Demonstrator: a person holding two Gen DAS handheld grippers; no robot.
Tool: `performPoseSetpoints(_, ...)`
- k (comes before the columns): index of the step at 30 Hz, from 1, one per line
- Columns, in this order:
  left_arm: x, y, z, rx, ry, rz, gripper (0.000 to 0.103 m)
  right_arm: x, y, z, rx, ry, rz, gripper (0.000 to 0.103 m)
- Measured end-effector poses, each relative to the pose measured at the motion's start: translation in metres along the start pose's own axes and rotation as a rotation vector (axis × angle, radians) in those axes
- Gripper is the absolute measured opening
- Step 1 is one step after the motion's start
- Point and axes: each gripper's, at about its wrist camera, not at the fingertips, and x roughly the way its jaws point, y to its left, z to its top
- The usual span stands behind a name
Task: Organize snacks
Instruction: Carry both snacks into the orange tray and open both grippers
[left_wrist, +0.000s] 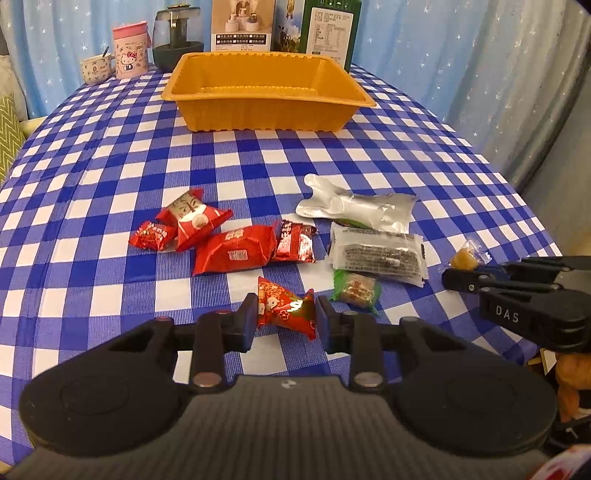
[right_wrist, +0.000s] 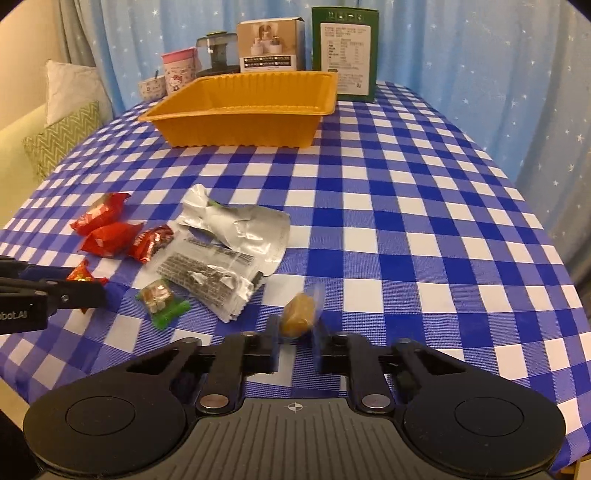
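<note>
My left gripper (left_wrist: 286, 314) is shut on a red flower-print candy (left_wrist: 286, 308) just above the checked cloth. My right gripper (right_wrist: 295, 328) is shut on a small brown candy in clear wrap (right_wrist: 297, 314); in the left wrist view that candy (left_wrist: 463, 258) shows at the tip of the right gripper (left_wrist: 458, 278). Loose on the cloth lie several red snack packs (left_wrist: 236, 251), a silver pouch (left_wrist: 354, 203), a clear bar pack (left_wrist: 376, 254) and a green-wrapped sweet (left_wrist: 356, 290). An empty orange tray (left_wrist: 266, 98) stands farther back.
Behind the tray stand a green box (left_wrist: 330, 29), a white product box (left_wrist: 242, 24), a dark jar (left_wrist: 177, 40), a pink Hello Kitty cup (left_wrist: 131, 50) and a small cup (left_wrist: 96, 70). Blue star curtains hang around. A cushion (right_wrist: 62, 136) lies left of the table.
</note>
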Motion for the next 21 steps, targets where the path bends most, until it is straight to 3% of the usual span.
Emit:
performPoseSetpoints(11, -0.009, 0.003, 0.039, 0.018, -0.078, -0.014, 0.029, -0.021, 0.009, 0.029, -0.01, -0.13, -0.002, 0.011)
performPoseSetpoints(21, 0.012, 0.026, 0.135, 0.025, -0.213, -0.015, 0.029, 0.009, 0.022, 0.122, -0.048, -0.248, 0.033, 0.011)
